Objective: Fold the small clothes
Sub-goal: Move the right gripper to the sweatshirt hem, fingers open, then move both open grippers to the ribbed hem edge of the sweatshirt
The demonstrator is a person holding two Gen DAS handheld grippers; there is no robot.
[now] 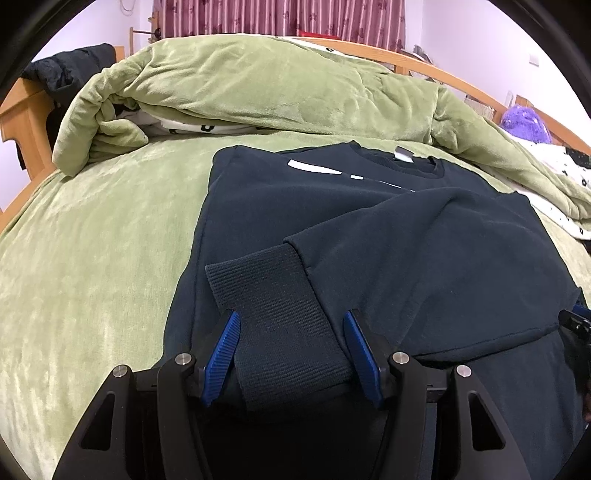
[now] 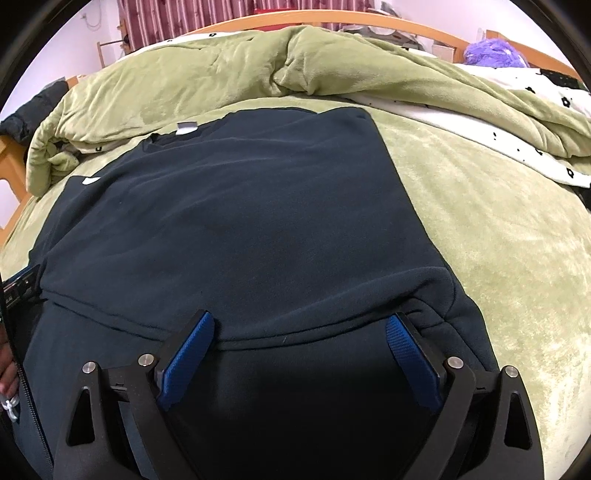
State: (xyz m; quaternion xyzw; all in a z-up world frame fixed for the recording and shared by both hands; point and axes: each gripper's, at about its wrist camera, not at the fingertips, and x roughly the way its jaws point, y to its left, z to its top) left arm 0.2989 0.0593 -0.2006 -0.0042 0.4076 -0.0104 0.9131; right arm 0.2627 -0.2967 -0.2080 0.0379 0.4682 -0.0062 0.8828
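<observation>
- Left wrist view: close over the sweatshirt's [image 1: 369, 236] left part, looking down along its fingers [image 1: 225, 354] toward the bed's [image 1: 92, 258] far edge.
- Right wrist view: equally close, over its right part, facing likewise.
- Both share the sweatshirt, quilt [image 2: 207, 70] and curtain [image 1: 284, 16].

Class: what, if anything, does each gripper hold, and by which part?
Left gripper: jaws straddle the sweatshirt's ribbed cuff; grip unclear. Right gripper: open, holding nothing.

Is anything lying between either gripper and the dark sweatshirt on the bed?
Nothing visible. The left gripper sits directly over the sweatshirt's ribbed cuff, its jaws straddling it. The right gripper hangs open right above the folded fabric. No other item lies on the garment.
</observation>
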